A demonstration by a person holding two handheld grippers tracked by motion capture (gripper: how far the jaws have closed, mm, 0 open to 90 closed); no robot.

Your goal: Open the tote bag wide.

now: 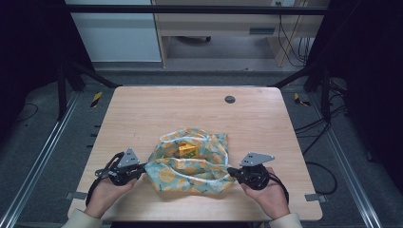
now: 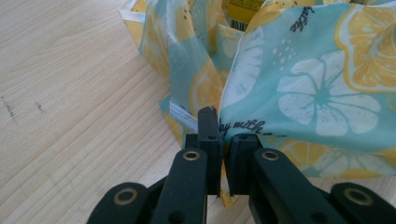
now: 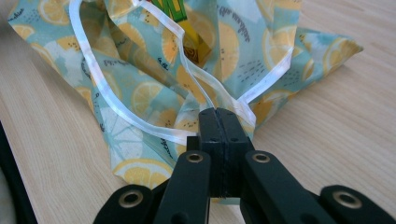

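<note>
A teal cloth bag (image 1: 190, 167) printed with yellow lemons lies crumpled on the near half of the wooden table (image 1: 190, 109). Inside its open mouth sits a yellow box (image 1: 187, 150). My left gripper (image 1: 140, 169) is shut on the bag's left edge, held low by a hand. In the left gripper view the black jaws (image 2: 223, 126) pinch the fabric (image 2: 317, 93) beside a white hem. My right gripper (image 1: 231, 172) is shut on the bag's right edge. Seen from the right gripper, the jaws (image 3: 219, 114) clamp the white trim of the bag (image 3: 140, 93), and the box (image 3: 175, 9) peeks out at the top.
A small grey round cap (image 1: 230, 99) is set into the table near its far edge. Bare wood surrounds the bag on all sides. Metal frame rails and cables run along the floor to the left and right of the table.
</note>
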